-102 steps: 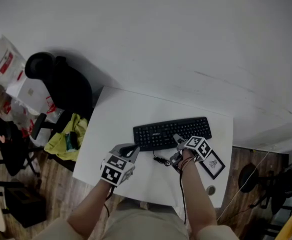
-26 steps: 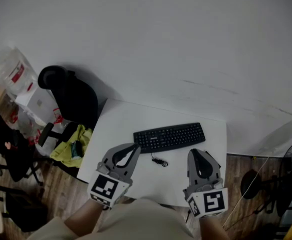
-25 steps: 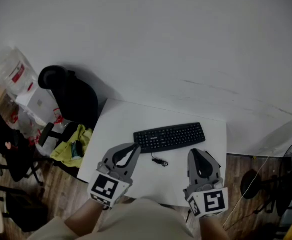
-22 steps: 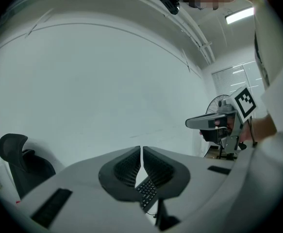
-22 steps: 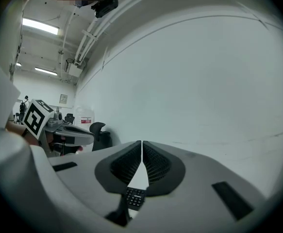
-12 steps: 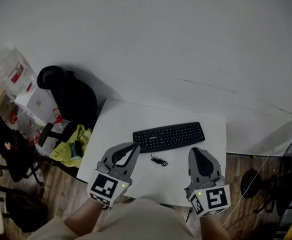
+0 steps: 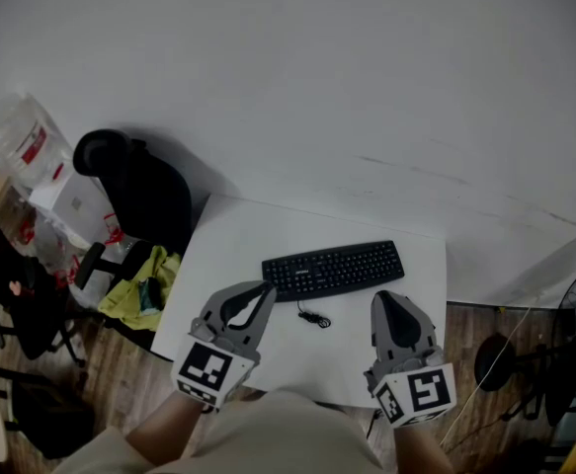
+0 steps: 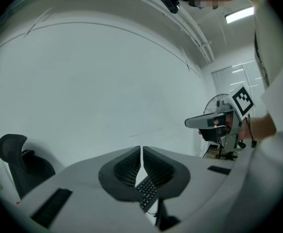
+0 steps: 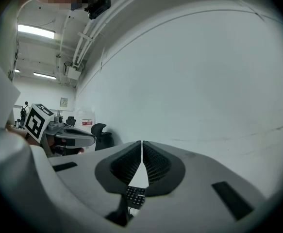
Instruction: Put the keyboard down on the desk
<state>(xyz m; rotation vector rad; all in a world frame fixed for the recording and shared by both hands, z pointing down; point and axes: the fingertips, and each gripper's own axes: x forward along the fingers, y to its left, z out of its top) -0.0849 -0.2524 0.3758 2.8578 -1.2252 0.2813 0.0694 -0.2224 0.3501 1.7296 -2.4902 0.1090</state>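
The black keyboard (image 7: 333, 269) lies flat on the white desk (image 7: 238, 230), slightly slanted, its coiled cable (image 7: 313, 317) trailing toward the near edge. Both grippers hover over the near edge, well clear of it. My left gripper (image 7: 264, 290) is shut and holds nothing; through its closed jaws the left gripper view shows a bit of the keyboard (image 8: 146, 192). My right gripper (image 7: 383, 298) is shut and empty too, with a corner of the keyboard (image 9: 135, 197) visible below its jaws (image 9: 141, 152).
A black office chair (image 7: 134, 181) stands left of the desk with yellow-green cloth (image 7: 141, 289) on its seat. Boxes and bags (image 7: 26, 151) sit at far left. A fan (image 7: 574, 349) stands on the wooden floor at right. A white wall rises behind the desk.
Four seconds ago the right gripper was down at the keyboard's right end; both grippers have since drawn back to the near edge. Over the last second nothing visibly moves.
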